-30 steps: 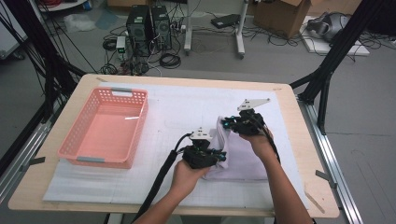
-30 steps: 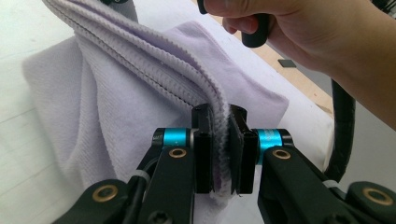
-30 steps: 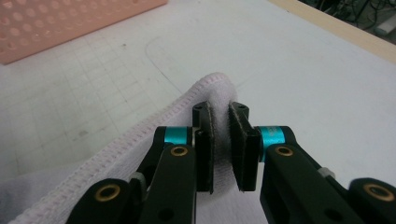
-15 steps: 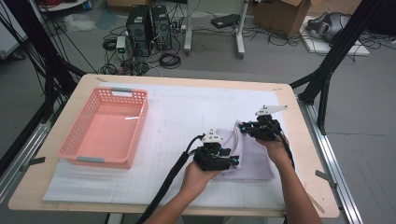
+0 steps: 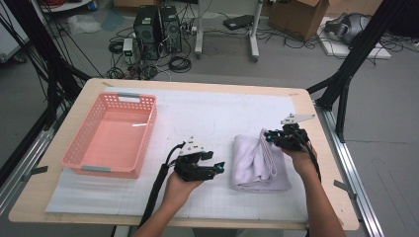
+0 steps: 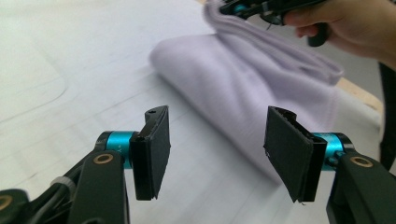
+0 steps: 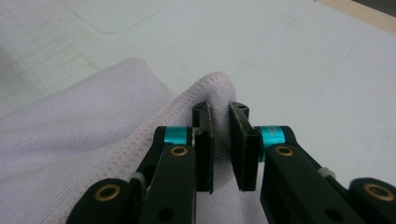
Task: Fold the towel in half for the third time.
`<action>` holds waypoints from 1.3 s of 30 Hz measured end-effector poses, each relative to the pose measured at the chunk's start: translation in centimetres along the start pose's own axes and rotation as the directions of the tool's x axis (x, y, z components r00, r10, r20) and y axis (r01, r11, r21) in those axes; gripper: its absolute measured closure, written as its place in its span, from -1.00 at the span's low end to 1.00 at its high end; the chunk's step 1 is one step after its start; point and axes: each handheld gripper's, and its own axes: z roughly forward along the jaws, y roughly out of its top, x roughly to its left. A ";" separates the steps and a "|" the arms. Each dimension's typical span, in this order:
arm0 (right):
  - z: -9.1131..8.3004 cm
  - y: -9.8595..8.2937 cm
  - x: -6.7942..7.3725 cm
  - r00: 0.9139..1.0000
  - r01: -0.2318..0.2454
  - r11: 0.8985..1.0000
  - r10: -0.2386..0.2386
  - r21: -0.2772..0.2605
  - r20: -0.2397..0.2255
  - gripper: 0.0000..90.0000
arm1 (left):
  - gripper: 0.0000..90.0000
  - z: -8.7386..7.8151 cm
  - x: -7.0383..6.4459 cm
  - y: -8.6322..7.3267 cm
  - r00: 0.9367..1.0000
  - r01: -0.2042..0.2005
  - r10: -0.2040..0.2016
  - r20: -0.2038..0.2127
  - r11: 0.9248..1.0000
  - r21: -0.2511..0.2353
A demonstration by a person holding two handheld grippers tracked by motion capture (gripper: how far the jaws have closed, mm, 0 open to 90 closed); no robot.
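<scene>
A folded pale lilac towel (image 5: 254, 163) lies on the white mat right of centre. My right gripper (image 5: 271, 136) is shut on the towel's far right corner and holds that edge slightly raised; in the right gripper view the cloth (image 7: 93, 144) is pinched between the jaws of the right gripper (image 7: 220, 140). My left gripper (image 5: 221, 168) rests just left of the towel, open, with nothing between its pads. In the left gripper view the left gripper (image 6: 217, 149) faces the towel's (image 6: 243, 88) folded side, with the other gripper (image 6: 261, 7) beyond it.
A pink plastic basket (image 5: 111, 136) with nothing in it stands on the left of the mat. The wooden table edge (image 5: 326, 148) runs close to the right of the towel. Black frame posts and cables lie beyond the table.
The towel has been folded over and now lies narrower, farther right. My right gripper moved right with the corner. My left gripper let go and stands open beside the towel.
</scene>
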 end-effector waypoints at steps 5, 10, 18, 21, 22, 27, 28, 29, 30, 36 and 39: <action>-1.7 -0.9 -0.4 0.995 -0.074 0.996 0.076 -0.041 0.058 0.42 | -0.14 -1.2 1.2 -1.3 1.000 0.000 0.000 -0.021 1.000 -0.013; -4.8 -2.4 0.0 0.986 -0.093 0.992 0.103 -0.080 0.129 0.27 | -0.16 -2.4 2.2 -2.3 0.999 -0.001 0.000 -0.041 1.000 -0.019; -7.6 -6.2 3.9 0.987 -0.104 0.993 0.111 -0.062 0.113 0.26 | -0.16 -4.1 3.3 -3.2 0.998 -0.011 0.009 -0.060 1.000 -0.019; -7.8 -7.1 5.3 0.988 -0.127 0.991 0.131 -0.049 0.085 0.28 | -0.17 -4.6 3.6 -3.4 0.998 -0.009 0.007 -0.068 1.000 -0.025; -7.7 -7.3 5.5 0.989 -0.122 0.991 0.126 -0.050 0.074 0.29 | -0.16 -4.8 3.7 -3.4 0.997 -0.009 0.007 -0.071 1.000 -0.028; -6.3 -8.2 6.1 0.988 -0.152 0.988 0.151 0.031 0.036 0.42 | -0.16 -5.2 4.0 -3.6 0.998 0.001 -0.004 -0.064 0.999 -0.047; -6.1 -8.2 6.2 0.987 -0.161 0.986 0.160 0.040 0.030 0.50 | -0.16 -5.3 4.0 -3.7 0.998 0.005 -0.009 -0.063 0.998 -0.056; -5.9 -8.4 6.3 0.987 -0.161 0.986 0.161 0.036 0.018 0.62 | -0.16 -5.4 4.0 -3.9 0.998 0.010 -0.014 -0.061 0.998 -0.063; -5.8 -8.6 6.3 0.987 -0.164 0.986 0.163 0.034 0.005 0.84 | -0.16 -5.4 4.0 -4.0 0.998 0.015 -0.018 -0.058 0.998 -0.062; -7.1 -8.5 6.6 0.989 -0.122 0.992 0.119 0.031 0.087 0.95 | -0.16 -5.6 3.7 -4.2 0.998 0.015 -0.018 -0.056 0.998 -0.061; -8.0 -8.9 6.1 0.983 -0.153 0.988 0.148 0.037 0.111 0.85 | -0.16 -5.5 3.7 -4.3 0.998 0.014 -0.018 -0.057 0.998 -0.059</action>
